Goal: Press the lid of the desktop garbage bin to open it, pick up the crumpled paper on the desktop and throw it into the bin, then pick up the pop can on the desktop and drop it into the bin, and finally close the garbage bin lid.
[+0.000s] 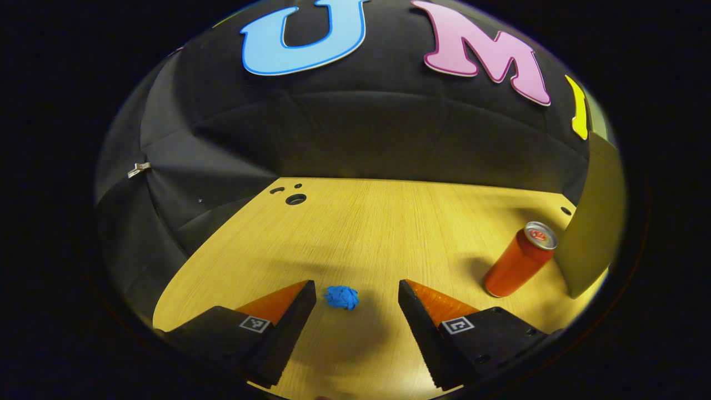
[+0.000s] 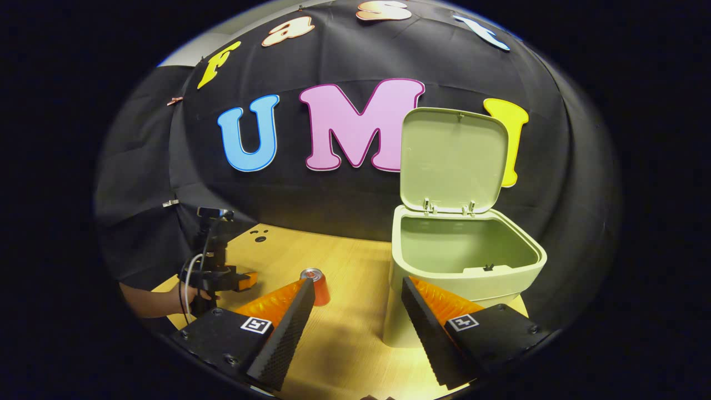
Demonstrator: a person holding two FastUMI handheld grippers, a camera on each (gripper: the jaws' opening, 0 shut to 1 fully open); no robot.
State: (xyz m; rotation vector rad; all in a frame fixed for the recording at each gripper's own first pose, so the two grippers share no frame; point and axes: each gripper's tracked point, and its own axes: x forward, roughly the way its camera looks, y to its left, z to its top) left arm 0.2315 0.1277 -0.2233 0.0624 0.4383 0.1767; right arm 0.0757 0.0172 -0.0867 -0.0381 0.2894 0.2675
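A blue crumpled paper [image 1: 341, 297] lies on the wooden desktop [image 1: 361, 233], just ahead of my left gripper [image 1: 356, 294], which stands open with the paper between its fingertips and untouched. An orange pop can [image 1: 519, 261] stands upright to the right, beside the bin's pale green side [image 1: 594, 222]. In the right gripper view the bin [image 2: 464, 261] stands with its lid [image 2: 452, 161] raised upright and its inside bare. My right gripper [image 2: 358, 291] is open and holds nothing, close in front of the bin. The pop can [image 2: 316, 284] stands left of the bin there, and farther left the left gripper [image 2: 222, 278] shows, held by a hand.
Black cloth walls close off the back and left of the desktop. Small round holes [image 1: 294, 197] sit in the far left corner of the tabletop. A person's forearm [image 2: 150, 303] reaches in at the left edge of the desk.
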